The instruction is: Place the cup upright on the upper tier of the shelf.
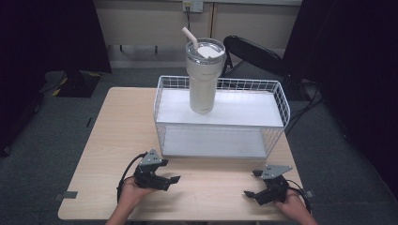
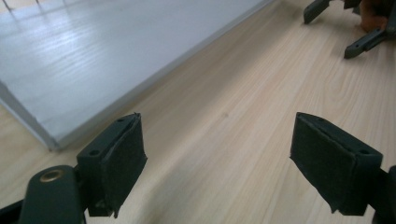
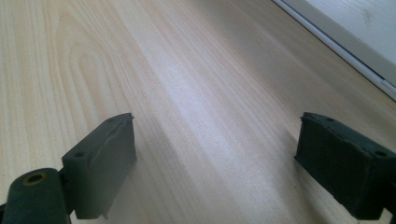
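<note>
From the high view, one tumbler [image 1: 203, 77] with one straw stands on the upper shelf of one wire rack [image 1: 277, 96], at twelve o'clock from my left gripper [image 1: 170, 180] and eleven o'clock from my right gripper [image 1: 251, 183]. In the left gripper view, my jaws gape, empty, over the table [image 2: 224, 116]. In the right gripper view, likewise, nothing held.

A fixed high view looks forward and down over the worktop [image 1: 117, 140]; both gripper views skim it closely, sharing the white rack's [image 1: 220, 123] front edge.
</note>
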Tool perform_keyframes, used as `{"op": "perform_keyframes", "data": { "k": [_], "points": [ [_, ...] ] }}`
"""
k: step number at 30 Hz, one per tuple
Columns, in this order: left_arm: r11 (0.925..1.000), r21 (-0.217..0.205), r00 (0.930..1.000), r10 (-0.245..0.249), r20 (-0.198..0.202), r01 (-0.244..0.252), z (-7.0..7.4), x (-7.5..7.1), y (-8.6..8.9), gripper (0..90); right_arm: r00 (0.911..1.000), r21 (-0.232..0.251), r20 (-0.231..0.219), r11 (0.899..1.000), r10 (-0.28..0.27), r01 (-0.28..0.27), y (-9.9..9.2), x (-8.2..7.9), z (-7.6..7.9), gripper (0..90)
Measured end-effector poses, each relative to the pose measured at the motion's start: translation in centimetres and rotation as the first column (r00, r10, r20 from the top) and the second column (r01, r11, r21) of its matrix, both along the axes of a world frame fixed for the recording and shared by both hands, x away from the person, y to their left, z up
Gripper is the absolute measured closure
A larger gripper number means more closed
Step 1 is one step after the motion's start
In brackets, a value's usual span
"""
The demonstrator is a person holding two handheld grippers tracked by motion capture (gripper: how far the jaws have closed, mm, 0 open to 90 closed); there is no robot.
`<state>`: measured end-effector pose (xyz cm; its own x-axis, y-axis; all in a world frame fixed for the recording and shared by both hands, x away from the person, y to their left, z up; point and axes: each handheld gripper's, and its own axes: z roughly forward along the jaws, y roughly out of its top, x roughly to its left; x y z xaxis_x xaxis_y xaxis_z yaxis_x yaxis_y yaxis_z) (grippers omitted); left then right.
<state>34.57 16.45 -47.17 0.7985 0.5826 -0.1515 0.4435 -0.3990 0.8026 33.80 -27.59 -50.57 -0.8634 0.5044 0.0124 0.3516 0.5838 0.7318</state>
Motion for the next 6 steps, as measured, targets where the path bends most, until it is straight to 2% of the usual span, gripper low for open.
{"op": "perform_keyframes", "data": {
  "k": [6],
  "points": [
    [0.9998, 0.021, 0.9999, 0.004, -0.014, -0.004, -0.53, -0.38, 0.58, 18.0, 1.0000, 0.000, 0.000, 1.000, 0.000, 0.000, 0.00, 0.01, 0.00, 11.2]
  ]
}}
